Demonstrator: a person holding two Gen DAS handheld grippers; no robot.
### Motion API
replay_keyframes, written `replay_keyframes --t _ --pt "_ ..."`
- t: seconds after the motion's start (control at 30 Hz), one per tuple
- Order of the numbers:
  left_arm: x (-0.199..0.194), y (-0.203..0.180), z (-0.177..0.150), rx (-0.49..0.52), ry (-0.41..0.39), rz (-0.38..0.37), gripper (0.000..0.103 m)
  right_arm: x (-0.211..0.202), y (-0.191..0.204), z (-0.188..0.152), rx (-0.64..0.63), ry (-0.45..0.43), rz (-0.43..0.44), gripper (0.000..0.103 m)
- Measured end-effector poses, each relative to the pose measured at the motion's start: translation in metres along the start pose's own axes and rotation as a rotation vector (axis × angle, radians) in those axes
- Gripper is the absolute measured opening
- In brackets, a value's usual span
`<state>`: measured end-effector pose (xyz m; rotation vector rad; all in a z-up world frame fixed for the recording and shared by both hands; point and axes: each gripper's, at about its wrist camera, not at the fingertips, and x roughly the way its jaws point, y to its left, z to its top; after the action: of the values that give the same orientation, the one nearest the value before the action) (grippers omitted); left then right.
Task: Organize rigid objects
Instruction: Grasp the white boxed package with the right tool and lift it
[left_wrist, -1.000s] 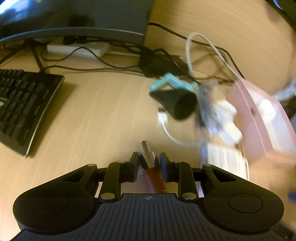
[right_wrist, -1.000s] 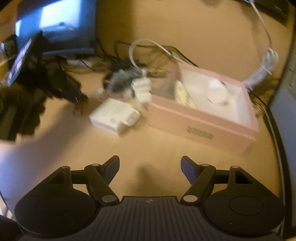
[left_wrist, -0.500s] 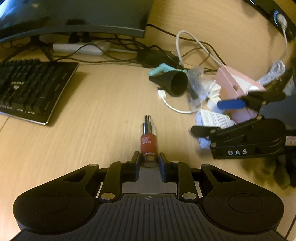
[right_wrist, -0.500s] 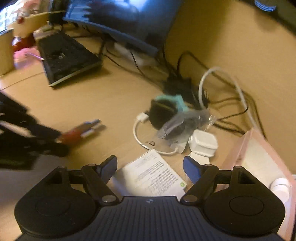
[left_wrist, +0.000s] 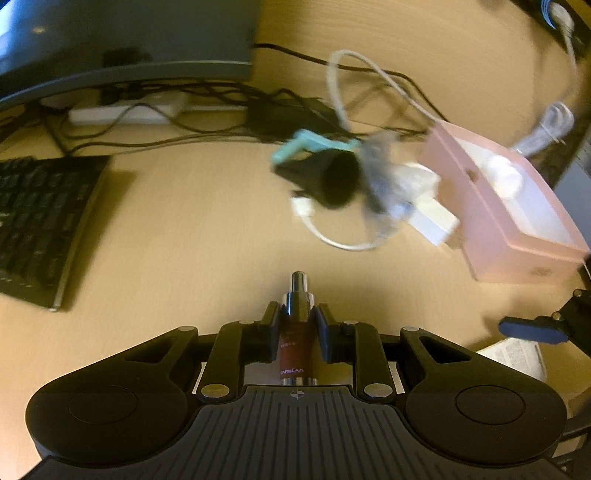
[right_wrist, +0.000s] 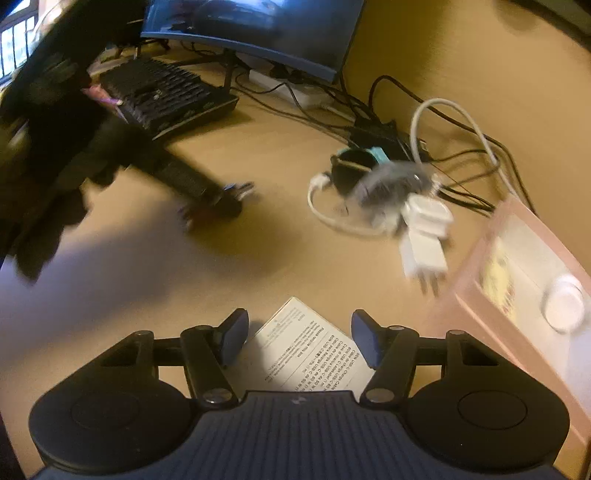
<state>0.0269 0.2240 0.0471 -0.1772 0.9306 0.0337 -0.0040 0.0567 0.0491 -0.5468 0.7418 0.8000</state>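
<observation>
Left gripper is clamped on the dark red bottle, the pink box ahead to its right: carry level, release inside. Right gripper, jaws just narrowing but empty, straddles the white carton; centre it before pinching.

You see a matt wood-grain desk, a glossy dark-red bottle with shiny metal cap, a printed paper leaflet, and a smooth pink box.
</observation>
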Motion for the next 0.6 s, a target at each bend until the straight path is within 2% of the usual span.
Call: replay_keyframes --t 0.23,0.3,0.43,0.6 --pt "-0.007 -0.045 -0.021 0.028 0.039 -0.094 0.024 -0.032 -0.008 -0.041 0.029 0.008 -0.12 0.064" --pt "-0.009 -0.06 -0.028 0.044 0.054 -0.124 0.024 -0.038 -0.008 -0.05 0.045 0.012 -0.165 0.067" --pt "-0.01 -0.082 -0.036 0.093 0.074 -0.175 0.024 -0.049 -0.01 -0.066 0.089 0.015 -0.227 0.068" --pt "-0.01 -0.094 -0.038 0.124 0.078 -0.165 0.025 -0.062 -0.016 -0.082 0.157 0.02 -0.274 0.069"
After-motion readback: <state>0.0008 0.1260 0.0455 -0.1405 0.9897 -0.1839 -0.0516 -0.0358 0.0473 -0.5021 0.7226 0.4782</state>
